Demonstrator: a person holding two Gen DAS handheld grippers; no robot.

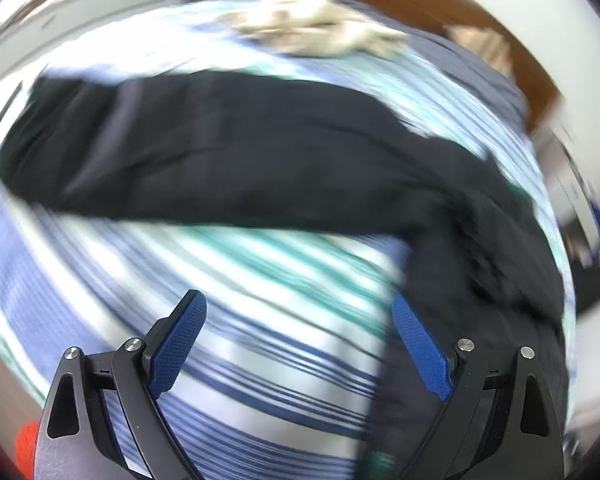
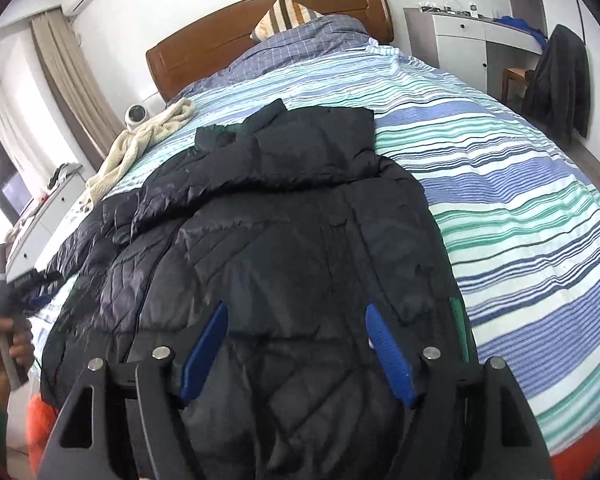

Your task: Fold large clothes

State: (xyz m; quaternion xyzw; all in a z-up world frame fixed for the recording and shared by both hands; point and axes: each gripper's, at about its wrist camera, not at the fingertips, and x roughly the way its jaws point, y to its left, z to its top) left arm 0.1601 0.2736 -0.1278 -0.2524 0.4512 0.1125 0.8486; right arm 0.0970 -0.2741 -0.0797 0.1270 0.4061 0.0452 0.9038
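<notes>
A large black quilted puffer jacket (image 2: 284,232) lies spread on the striped bed, collar toward the headboard, one sleeve stretched out to the left. In the blurred left wrist view the sleeve (image 1: 204,156) runs across the frame. My left gripper (image 1: 296,300) is open and empty above the striped cover, its right finger beside the jacket's edge. It also shows at the far left of the right wrist view (image 2: 24,280), held by a hand. My right gripper (image 2: 296,312) is open and empty just above the jacket's lower body.
The bed has a blue, green and white striped cover (image 2: 519,208) and a wooden headboard (image 2: 260,20). A cream fleece garment (image 2: 140,144) lies at the bed's left edge. A white dresser (image 2: 471,40) and a chair with a dark coat (image 2: 559,80) stand right.
</notes>
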